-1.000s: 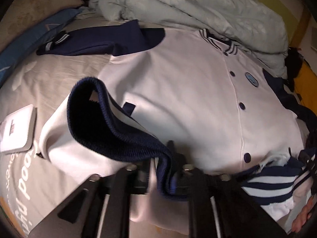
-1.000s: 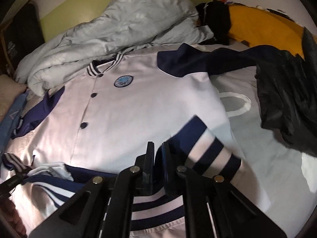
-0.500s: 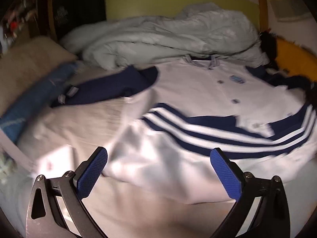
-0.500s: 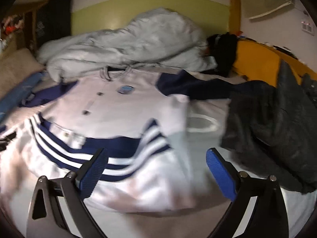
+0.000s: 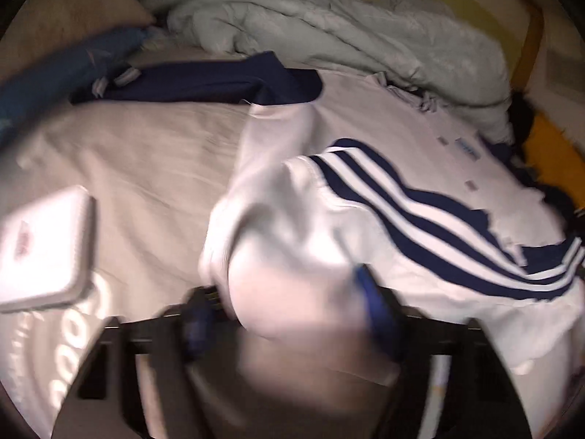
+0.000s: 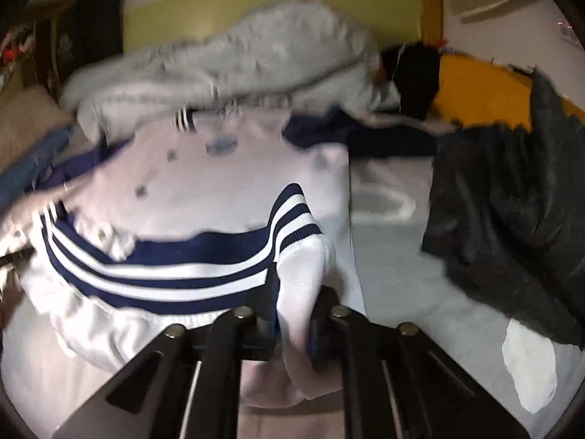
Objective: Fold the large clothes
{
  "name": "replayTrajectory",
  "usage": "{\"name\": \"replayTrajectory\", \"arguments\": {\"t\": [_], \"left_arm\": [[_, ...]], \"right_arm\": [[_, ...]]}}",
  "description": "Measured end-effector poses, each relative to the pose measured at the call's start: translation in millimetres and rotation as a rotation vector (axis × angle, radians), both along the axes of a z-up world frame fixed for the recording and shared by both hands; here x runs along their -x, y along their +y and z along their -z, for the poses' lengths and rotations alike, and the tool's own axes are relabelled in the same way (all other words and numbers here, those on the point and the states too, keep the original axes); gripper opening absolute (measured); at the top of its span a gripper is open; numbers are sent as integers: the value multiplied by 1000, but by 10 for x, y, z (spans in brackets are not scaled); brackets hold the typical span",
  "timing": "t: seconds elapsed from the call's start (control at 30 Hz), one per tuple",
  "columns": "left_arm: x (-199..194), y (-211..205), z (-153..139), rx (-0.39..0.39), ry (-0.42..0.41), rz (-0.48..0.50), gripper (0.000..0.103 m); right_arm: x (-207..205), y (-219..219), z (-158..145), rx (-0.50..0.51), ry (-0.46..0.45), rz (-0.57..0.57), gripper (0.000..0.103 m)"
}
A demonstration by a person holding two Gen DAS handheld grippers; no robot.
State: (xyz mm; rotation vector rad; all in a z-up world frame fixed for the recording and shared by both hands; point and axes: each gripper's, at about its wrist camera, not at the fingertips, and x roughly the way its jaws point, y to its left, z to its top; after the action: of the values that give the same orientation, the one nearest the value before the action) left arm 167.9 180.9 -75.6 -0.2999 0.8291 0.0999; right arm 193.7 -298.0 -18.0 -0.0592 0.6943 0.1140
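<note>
A white varsity jacket (image 5: 365,135) with navy sleeves lies on the bed, its navy-and-white striped hem (image 5: 420,212) folded up over the body. My left gripper (image 5: 289,300) has its blue pads partly closed around a thick bunch of white fabric at the folded edge; the frame is blurred. In the right wrist view the jacket (image 6: 219,183) and striped hem (image 6: 182,267) show again. My right gripper (image 6: 292,314) is shut on the folded white edge beside the hem's right end.
A rumpled grey duvet (image 5: 329,18) lies behind the jacket. A white flat box (image 5: 44,252) sits on the sheet at left. A black garment (image 6: 512,201) and an orange one (image 6: 482,95) lie at right. A blue pillow (image 5: 44,73) lies far left.
Both grippers held the hem a second ago, opened and pulled back after laying it over the body, and now have closed on the new folded edge.
</note>
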Motion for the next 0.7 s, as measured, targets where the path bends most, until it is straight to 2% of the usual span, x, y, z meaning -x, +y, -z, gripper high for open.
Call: {"name": "replayTrajectory", "arguments": {"t": [0.03, 0.07, 0.17, 0.27, 0.33, 0.4, 0.43, 0.5, 0.53, 0.57, 0.6, 0.7], "left_arm": [[27, -16, -39, 18, -21, 7, 35], [73, -64, -120, -5, -47, -10, 27], [302, -264, -431, -55, -126, -39, 16], [551, -373, -648, -66, -171, -63, 13], [552, -429, -620, -103, -144, -57, 13], [446, -441, -459, -163, -88, -62, 14], [387, -450, -369, -173, -59, -54, 15], [269, -470, -216, -227, -13, -55, 24], [257, -475, -190, -260, -13, -72, 33], [270, -472, -191, -273, -26, -82, 37], [280, -467, -219, -273, -46, -85, 38], [333, -479, -332, -281, -100, -76, 58]], "right_arm": [[21, 63, -83, 48, -50, 1, 8], [32, 107, -148, 74, -80, -1, 8], [44, 159, -485, 77, -185, -10, 7], [-47, 58, -674, 35, -203, 3, 7], [-210, -24, -570, 10, -132, 13, 8], [-356, -14, -300, 7, -28, -6, 8], [-373, 21, -141, 27, 22, -9, 9], [-385, 115, 131, 114, 92, 15, 15], [-361, 157, 196, 162, 90, 43, 24], [-327, 166, 187, 172, 74, 55, 37], [-302, 172, 156, 171, 57, 59, 45], [-218, 150, -34, 153, -18, 73, 83]]}}
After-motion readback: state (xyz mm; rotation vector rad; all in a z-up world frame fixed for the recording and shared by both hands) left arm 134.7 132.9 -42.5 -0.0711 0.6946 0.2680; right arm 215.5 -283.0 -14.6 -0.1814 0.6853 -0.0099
